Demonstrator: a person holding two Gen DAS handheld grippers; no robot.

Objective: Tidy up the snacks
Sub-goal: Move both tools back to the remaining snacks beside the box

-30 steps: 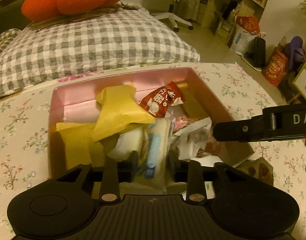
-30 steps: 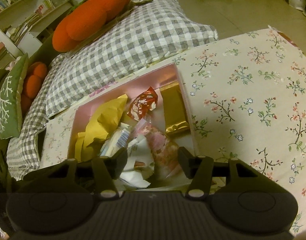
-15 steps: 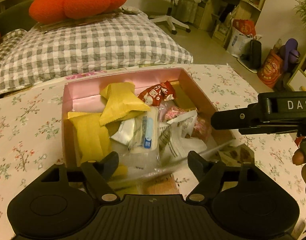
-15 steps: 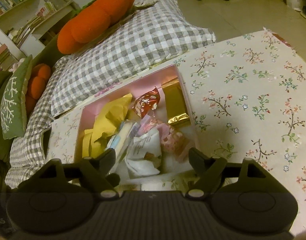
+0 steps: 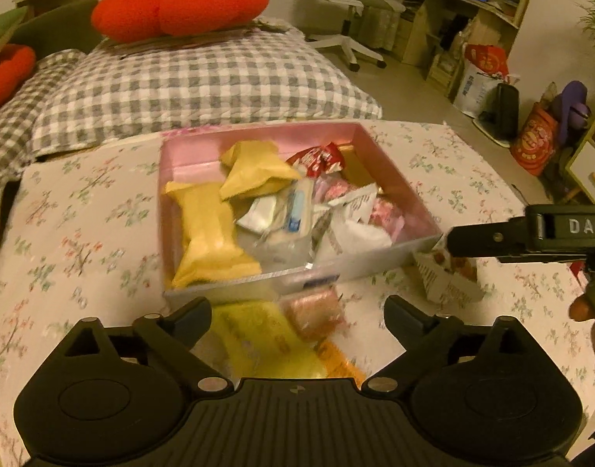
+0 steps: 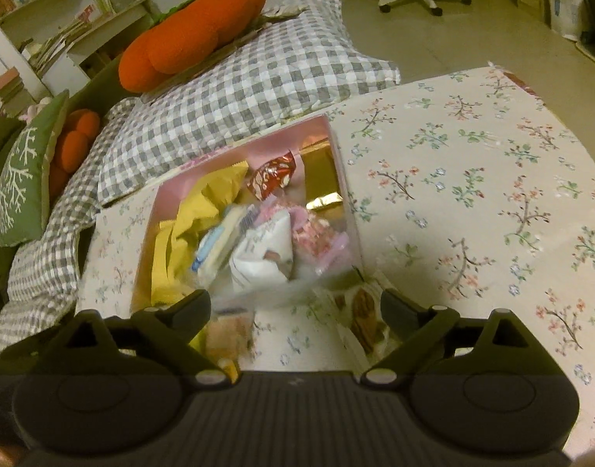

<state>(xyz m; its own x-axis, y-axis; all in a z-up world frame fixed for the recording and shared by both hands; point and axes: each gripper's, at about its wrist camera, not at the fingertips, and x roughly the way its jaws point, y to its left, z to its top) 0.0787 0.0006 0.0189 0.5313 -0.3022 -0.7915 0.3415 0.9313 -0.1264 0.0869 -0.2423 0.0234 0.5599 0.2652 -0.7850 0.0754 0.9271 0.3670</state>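
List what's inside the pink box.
The pink box holds two yellow packets, a red wrapper, a gold packet, a white pouch, a blue-labelled pack and pink sweets. Anything beneath the pile is covered.

Blurred pink packet (image 5: 317, 311); its label unreadable.

The box (image 5: 398, 190) is pink inside, its near wall pale grey. In it lie two yellow packets (image 5: 208, 233), a red wrapper (image 5: 317, 157) with white print, a gold packet (image 6: 321, 175), a white pouch (image 6: 264, 257), a pink speckled one (image 6: 317, 229), and a pack with a blue label (image 5: 295, 214). The tablecloth (image 6: 472, 194) is cream with pink, blue and green floral sprigs. Far behind, a grey-and-white checked quilt (image 5: 204, 85) bears an orange-red cushion (image 5: 181, 4); far left, a green pillow (image 6: 23, 171) has a white branch pattern. Both grippers (image 5: 297, 317) are black.
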